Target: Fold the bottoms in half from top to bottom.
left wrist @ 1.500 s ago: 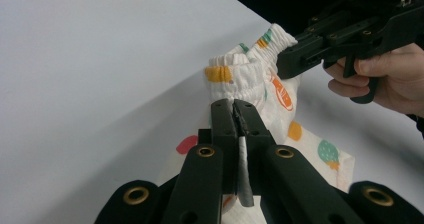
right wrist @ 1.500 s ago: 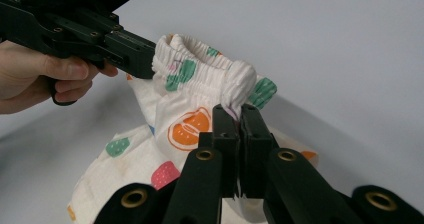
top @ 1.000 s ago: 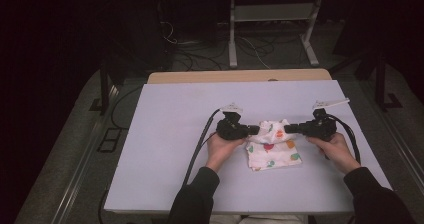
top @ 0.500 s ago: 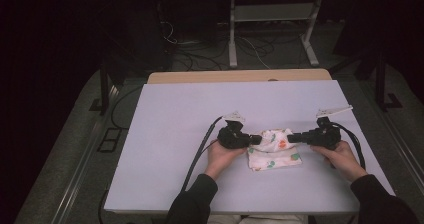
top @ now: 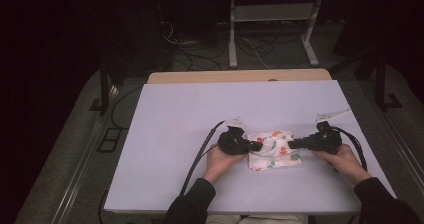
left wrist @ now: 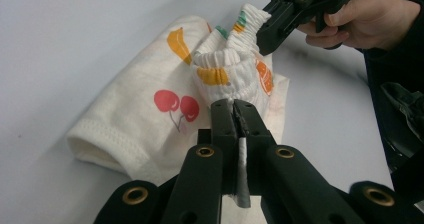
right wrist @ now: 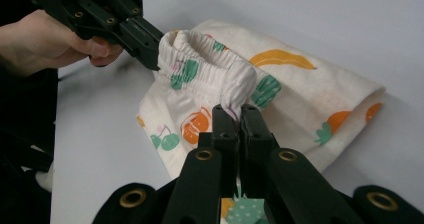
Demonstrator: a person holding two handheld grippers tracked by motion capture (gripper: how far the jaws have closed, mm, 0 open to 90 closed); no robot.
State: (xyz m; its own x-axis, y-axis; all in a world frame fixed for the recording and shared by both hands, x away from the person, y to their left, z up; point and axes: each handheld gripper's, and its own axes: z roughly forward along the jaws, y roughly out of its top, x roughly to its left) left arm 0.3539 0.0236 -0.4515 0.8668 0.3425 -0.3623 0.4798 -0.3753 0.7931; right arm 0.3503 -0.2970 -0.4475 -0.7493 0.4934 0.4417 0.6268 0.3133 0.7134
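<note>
The left gripper (top: 256, 146) and right gripper (top: 291, 144) each clamped their jaws on the fruit-print shorts (top: 274, 152). The shorts lay at the white bench's (top: 200, 114) five o'clock, the waistband stretched between nine and three.

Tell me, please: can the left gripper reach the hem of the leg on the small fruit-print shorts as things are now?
Probably not yet. The left gripper is shut on the waistband of the shorts, as is the right gripper. The leg hem lies uncovered nearby, so it would need to let go first.

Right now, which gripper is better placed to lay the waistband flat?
Neither clearly: left gripper and right gripper are both shut on the shorts' elastic waistband, one at each end. Probably both lower together.
</note>
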